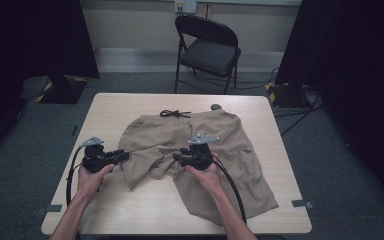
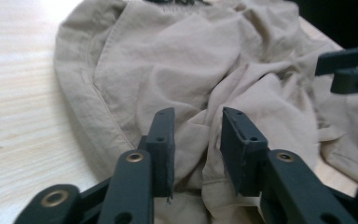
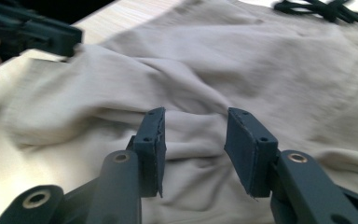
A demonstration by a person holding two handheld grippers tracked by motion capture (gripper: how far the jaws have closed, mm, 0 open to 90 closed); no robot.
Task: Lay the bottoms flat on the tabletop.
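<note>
Left gripper [image 2: 196,135] and right gripper [image 3: 195,135] both unclenched over rumpled khaki shorts [image 1: 190,145], far hem cut off.

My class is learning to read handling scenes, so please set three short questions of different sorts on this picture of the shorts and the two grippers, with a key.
1. True or false: the left gripper has its fingers shut on the khaki shorts.
2. Multiple choice: where does the black drawstring lie? A) at the waistband, on the far side of the table B) under the right gripper C) on the folding chair
3. Fill in: the shorts leg on the person's ____ side is bunched and folded up, while the other lies stretched out toward the near edge.

Key: 1 false, the fingers stand open with cloth between them. 2 A. 3 left.
</note>
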